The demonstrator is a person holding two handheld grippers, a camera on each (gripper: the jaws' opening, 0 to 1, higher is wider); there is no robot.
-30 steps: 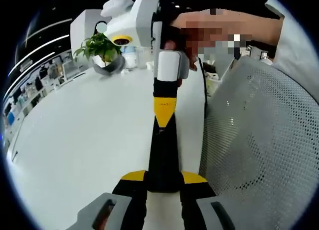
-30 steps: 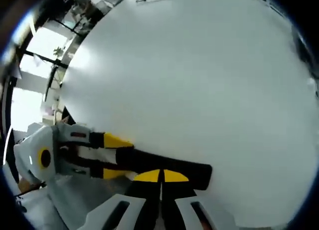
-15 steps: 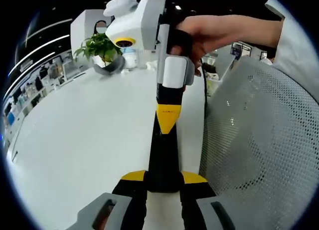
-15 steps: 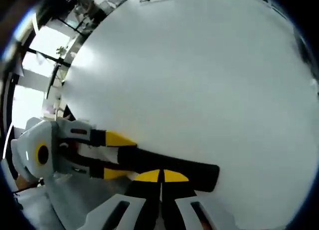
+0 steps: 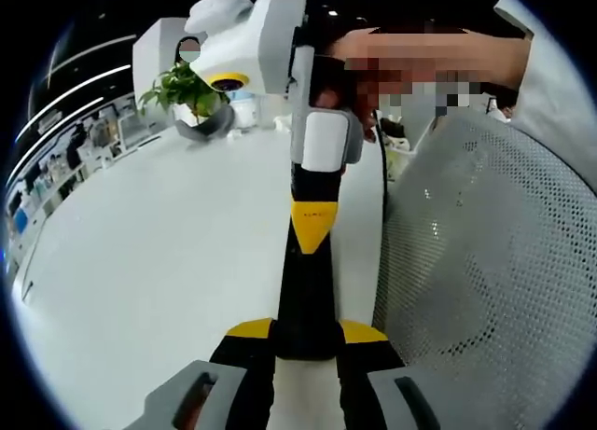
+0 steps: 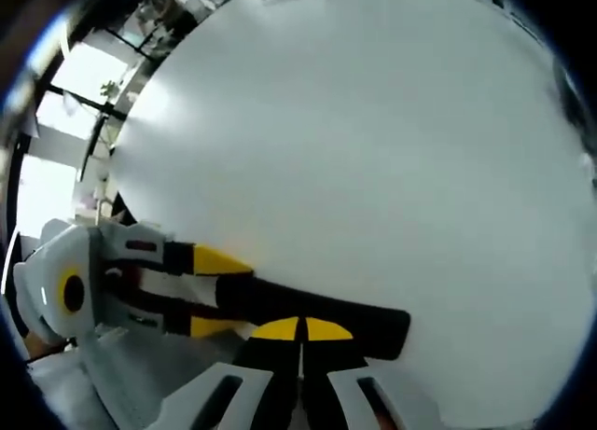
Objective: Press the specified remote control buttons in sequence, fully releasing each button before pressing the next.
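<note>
Black remote [image 5: 306, 290], 6 o'clock, clamped in left gripper [image 5: 306, 341]. Right gripper [image 5: 311, 239], jaws together, tip on it: press step. Next: lift clear.

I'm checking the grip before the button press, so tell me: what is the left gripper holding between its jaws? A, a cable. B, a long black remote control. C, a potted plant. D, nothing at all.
B: in the left gripper view the left gripper is clamped on one end of the long black remote control, while the right gripper meets its far end with closed yellow tips.
</note>
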